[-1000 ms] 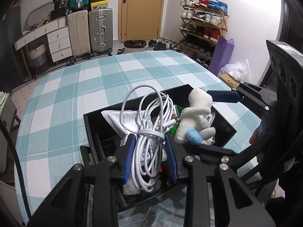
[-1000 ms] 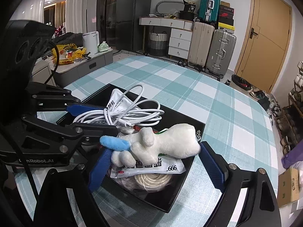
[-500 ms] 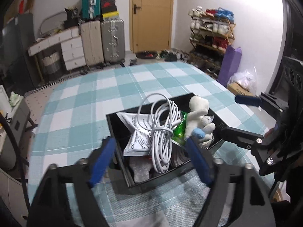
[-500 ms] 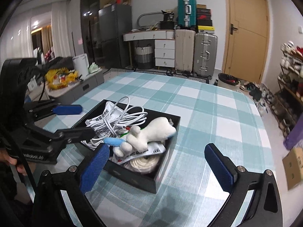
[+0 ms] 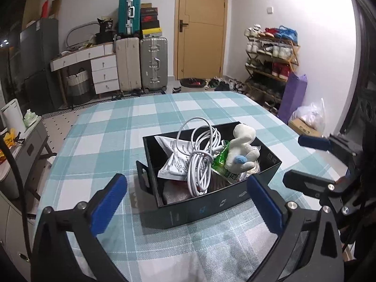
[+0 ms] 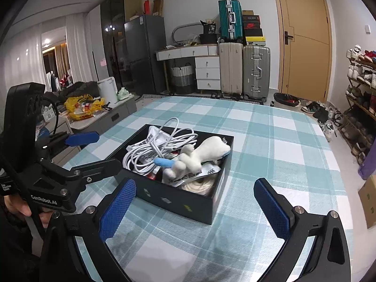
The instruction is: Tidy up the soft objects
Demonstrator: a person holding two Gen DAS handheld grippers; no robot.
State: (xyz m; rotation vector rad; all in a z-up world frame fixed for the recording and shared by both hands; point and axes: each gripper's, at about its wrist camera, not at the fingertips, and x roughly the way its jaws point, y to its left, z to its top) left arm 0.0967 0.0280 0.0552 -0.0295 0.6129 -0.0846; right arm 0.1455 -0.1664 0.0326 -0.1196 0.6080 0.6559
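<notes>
The black box (image 5: 211,202) sits on the checked bench (image 5: 105,129), with the soft things piled inside. From the left wrist view, the white cable (image 5: 199,155) lies coiled at the box's middle, the plush toy (image 5: 242,150) leans at its 3 o'clock, a white packet (image 5: 174,162) at its 9 o'clock and a green packet (image 5: 222,162) wedged between cable and toy.

These look light and yielding. The toy should squash under a pinch, so its narrow body is the likely place to take hold. The cable is springy and loose; gripping across the bundled middle would probably stop the loops spilling. The packets look slick and thin.

The left tool (image 5: 185,202) is opening, its jaws spread with nothing between them, just short of the box's near wall at 6 o'clock. The right tool (image 6: 195,211) is released and empty, tilted downward toward the box. A hand (image 6: 16,208) grips the left tool's handle.
</notes>
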